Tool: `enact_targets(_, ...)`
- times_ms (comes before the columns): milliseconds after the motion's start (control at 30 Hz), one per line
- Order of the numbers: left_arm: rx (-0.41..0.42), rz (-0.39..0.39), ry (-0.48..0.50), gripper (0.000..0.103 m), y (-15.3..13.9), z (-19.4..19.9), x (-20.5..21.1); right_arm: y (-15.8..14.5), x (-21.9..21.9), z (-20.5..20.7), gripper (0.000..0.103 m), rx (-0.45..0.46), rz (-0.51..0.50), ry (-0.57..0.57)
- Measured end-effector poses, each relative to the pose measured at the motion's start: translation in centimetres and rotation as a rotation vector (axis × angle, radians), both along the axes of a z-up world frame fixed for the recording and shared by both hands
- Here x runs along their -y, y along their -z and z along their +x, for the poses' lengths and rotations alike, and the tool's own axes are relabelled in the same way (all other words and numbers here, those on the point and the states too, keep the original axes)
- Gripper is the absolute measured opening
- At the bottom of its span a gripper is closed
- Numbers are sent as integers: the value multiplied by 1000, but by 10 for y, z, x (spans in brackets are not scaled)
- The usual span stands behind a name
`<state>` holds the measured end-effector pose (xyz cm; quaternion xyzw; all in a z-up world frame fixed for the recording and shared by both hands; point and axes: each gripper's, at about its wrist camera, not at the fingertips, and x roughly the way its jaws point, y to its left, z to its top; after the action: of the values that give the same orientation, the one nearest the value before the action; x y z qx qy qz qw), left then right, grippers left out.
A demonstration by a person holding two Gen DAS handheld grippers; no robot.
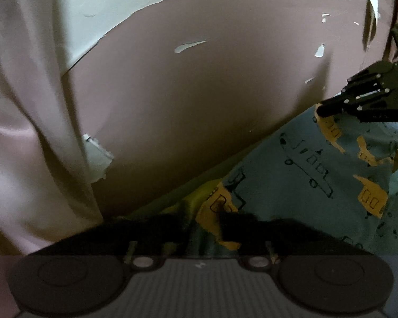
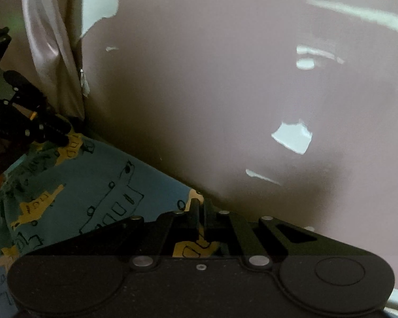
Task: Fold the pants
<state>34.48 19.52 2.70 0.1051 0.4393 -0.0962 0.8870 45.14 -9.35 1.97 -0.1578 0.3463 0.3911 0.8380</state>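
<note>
Soft blue pants [image 2: 74, 180] printed with yellow vehicles stretch between both tongs: right gripper [image 2: 201, 212] pinches one edge, left gripper [image 1: 209, 222] seemingly pinches the other, before peeling pink wall [image 1: 199, 92].

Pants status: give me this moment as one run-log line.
item: blue cotton pants with yellow vehicle print | left claw: shut on pants edge | right claw: shut on pants edge | state: lifted, spread before peeling pink wall

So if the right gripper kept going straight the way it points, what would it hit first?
Most likely the pink wall. The right gripper is shut on the edge of the pants, and nothing else shows ahead of it, though depth is unclear.
</note>
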Motion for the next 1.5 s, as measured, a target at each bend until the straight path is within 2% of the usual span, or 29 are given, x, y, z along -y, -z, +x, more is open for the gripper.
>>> enact_targets(33, 15, 11, 6, 60, 1, 0, 1, -2, 1, -3, 1, 16, -2, -7)
enact_targets(233, 21, 59, 46, 56, 6, 4, 6, -12, 0, -20, 1, 88, -36, -52)
enact_targets(333, 12, 63, 61, 25, 8, 4, 5, -17, 1, -25, 1, 105, -36, -60)
enact_targets(467, 32, 58, 92, 2, 4, -5, 7, -20, 5, -31, 1, 111, -31, -58)
enact_targets(600, 56, 55, 91, 0, -2, -15, 10, -26, 10, -42, 1, 133, -23, -48)
enact_targets(733, 139, 58, 78, 0, -15, -37, 15, -37, 21, -61, 1, 164, 28, -22)
enact_targets(867, 227, 33, 103, 0, -35, -78, 24, -51, 41, -98, 1, 206, 78, -18)
enact_targets(967, 239, -17, 155, 0, -45, -115, 35, -58, 59, -133, 1, 234, 88, -19)
enact_targets(1133, 214, -1, 243, 0, -47, -165, 58, -57, 75, -198, 1, 293, 29, -62)
enact_targets(1267, 165, -12, 286, 0, -39, -199, 62, -52, 85, -240, 0, 273, 1, -84)
enact_targets(1500, 44, -51, 291, 0, -7, -225, 65, -24, 83, -286, 0, 220, -59, -115)
